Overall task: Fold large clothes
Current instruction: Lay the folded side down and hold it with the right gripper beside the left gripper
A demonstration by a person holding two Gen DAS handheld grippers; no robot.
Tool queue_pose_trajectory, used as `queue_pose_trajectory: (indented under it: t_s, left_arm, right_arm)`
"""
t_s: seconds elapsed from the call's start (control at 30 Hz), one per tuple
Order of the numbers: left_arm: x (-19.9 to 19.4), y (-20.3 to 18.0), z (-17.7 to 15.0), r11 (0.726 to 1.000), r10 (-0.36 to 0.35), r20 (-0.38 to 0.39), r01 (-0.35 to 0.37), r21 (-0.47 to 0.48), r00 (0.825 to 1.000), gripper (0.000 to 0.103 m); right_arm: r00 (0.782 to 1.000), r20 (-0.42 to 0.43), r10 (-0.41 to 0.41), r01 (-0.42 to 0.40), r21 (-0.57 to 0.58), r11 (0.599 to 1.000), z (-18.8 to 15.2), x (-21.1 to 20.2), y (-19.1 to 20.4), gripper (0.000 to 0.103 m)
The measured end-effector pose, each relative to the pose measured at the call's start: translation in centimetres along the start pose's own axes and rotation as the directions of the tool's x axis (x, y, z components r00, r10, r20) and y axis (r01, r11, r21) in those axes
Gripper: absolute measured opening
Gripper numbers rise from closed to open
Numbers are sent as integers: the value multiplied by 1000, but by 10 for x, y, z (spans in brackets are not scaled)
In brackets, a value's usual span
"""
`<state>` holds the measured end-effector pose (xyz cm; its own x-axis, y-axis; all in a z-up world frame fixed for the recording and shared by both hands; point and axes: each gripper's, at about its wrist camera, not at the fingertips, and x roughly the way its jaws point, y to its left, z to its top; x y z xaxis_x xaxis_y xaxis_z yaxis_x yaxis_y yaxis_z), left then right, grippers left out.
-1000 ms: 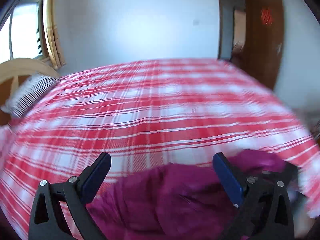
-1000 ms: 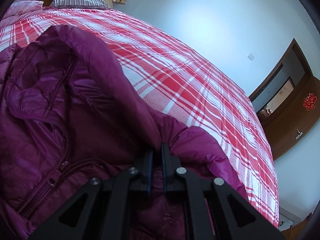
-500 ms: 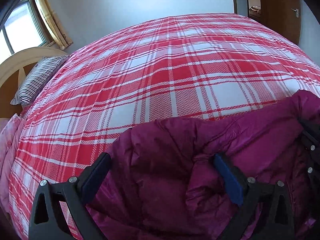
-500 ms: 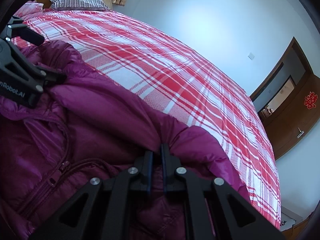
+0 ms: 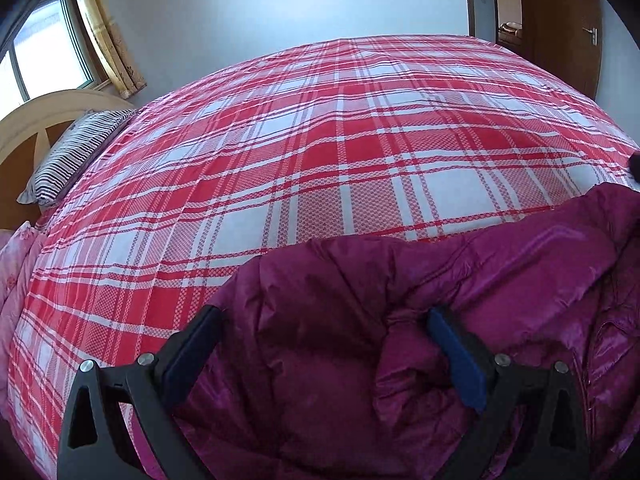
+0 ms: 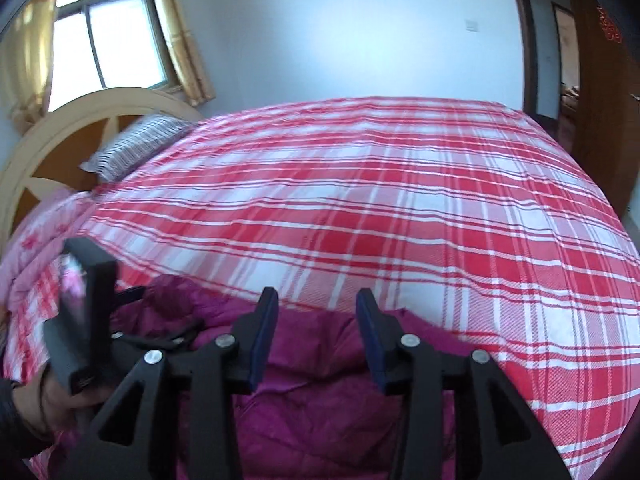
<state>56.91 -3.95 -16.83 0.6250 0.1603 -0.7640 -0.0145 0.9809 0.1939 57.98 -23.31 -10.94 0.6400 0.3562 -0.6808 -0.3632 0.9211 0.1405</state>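
- A magenta padded jacket point(image 5: 400, 360) lies on the near edge of a bed point(image 5: 340, 152) covered by a red-and-white plaid sheet; most of the sheet beyond it is bare.
- In the left wrist view the jacket fills the lower right, its shiny quilted fabric bunched into folds, one folded edge running up toward the right rim of the picture.
- The left gripper point(image 5: 320, 344) sits low over the jacket with its jaws wide apart; the left finger rests at the jacket's edge where it meets the sheet, and the right finger, with its blue pad, lies against a puckered fold. The pads do not press the fabric between them.
- The right gripper point(image 6: 316, 320) is above the jacket's far edge, and its jaws are opening; only the jacket's surface shows below and behind the gap, nothing is pinched between the blue pads.
- In the right wrist view the left gripper's black body is at the lower left, and a hand point(image 6: 60, 400) with a dark sleeve holds it.
- A striped pillow point(image 5: 72, 160) lies at the head of the bed against a curved wooden headboard point(image 6: 92, 120).
- A pink floral quilt point(image 6: 36, 240) is at the left edge of the bed.
- A window point(image 6: 108, 44) with yellow curtains is behind the headboard, and a brown door point(image 5: 560, 28) stands on the right.
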Motion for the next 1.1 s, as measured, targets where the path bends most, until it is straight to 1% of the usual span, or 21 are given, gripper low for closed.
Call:
queue_pose_trajectory:
  t_s: [0.03,0.07,0.13,0.23,0.33,0.37,0.4,0.47,0.5,0.53,0.6,0.67,0.73,0.8,0.87,0.9,0.93,0.97,1.03,1.07,1.1]
  left_arm:
    - [-4,0,1,1000,5,3,-5,2,1000,102]
    - [-9,0,1,1000,5,10,-5,2,1000,102]
    - [-25,0,4,1000,-14,60,15,-4,998,102]
    - [-56,-6,15,1000,-24,167,26,-9,986,102]
    - [-70,-33,26,997,-63,211,53,49,975,102]
    - [-68,-43,27,995,-75,201,60,79,977,102]
    - [-58,-57,27,991,-67,169,46,122,983,102]
    - [-33,-74,21,980,3,115,-26,195,993,102]
    - [-21,-77,17,977,28,91,-47,207,995,102]
    - [-5,-74,13,981,10,36,-17,196,999,102]
    - [-3,-60,14,992,-49,29,45,122,998,102]
    - [0,-57,13,992,-64,19,61,109,998,102]
    - [-1,-60,12,992,-55,26,51,118,998,102]
    - [-1,-59,11,992,-57,25,54,115,998,102]
    - [-4,-55,13,993,-70,32,66,99,997,102]
    - [-10,-51,13,994,-76,46,71,84,996,102]
    - [-17,-46,13,994,-91,69,86,66,993,102]
    - [-26,-38,14,992,-123,110,119,35,986,102]
    - [-32,-27,17,991,-132,150,136,-18,980,102]
    - [-29,-25,18,992,-116,143,122,-29,983,102]
    - [-19,-27,18,996,-81,97,83,-20,992,102]
  right_arm:
    - [999,-46,-20,19,-24,1000,-3,13,4,28]
    - [996,-84,-34,30,-45,999,-9,23,5,22]
    - [986,-143,-84,74,-75,994,-24,39,3,22]
    - [988,-147,-39,35,-35,999,-43,40,-11,22]
    - [990,-135,-26,24,-20,1000,-49,32,-13,22]
    - [990,-137,-33,29,-28,999,-49,33,-11,22]
    - [989,-142,-39,34,-35,999,-49,35,-11,22]
    - [987,-150,-49,41,-53,998,-48,36,-8,22]
    - [987,-155,-40,32,-54,998,-46,34,-7,23]
    - [990,-142,-20,14,-41,999,-42,28,-9,22]
    - [997,-75,14,-14,-10,1000,-36,7,-14,22]
    - [1000,8,-2,2,26,1000,-27,-15,-25,22]
    - [999,35,-22,20,70,997,-18,-20,-35,23]
    - [1000,15,-22,20,93,995,-13,-12,-41,25]
    - [999,-39,-14,17,101,995,-15,5,-45,25]
    - [996,-83,-18,27,99,995,-21,16,-47,24]
    - [995,-102,-23,32,89,995,-26,20,-46,22]
    - [993,-120,-22,31,72,997,-33,25,-45,22]
    - [991,-133,-20,26,41,999,-47,28,-43,22]
    - [992,-123,-21,26,34,999,-50,27,-43,22]
    - [992,-121,-22,26,33,999,-51,26,-43,22]
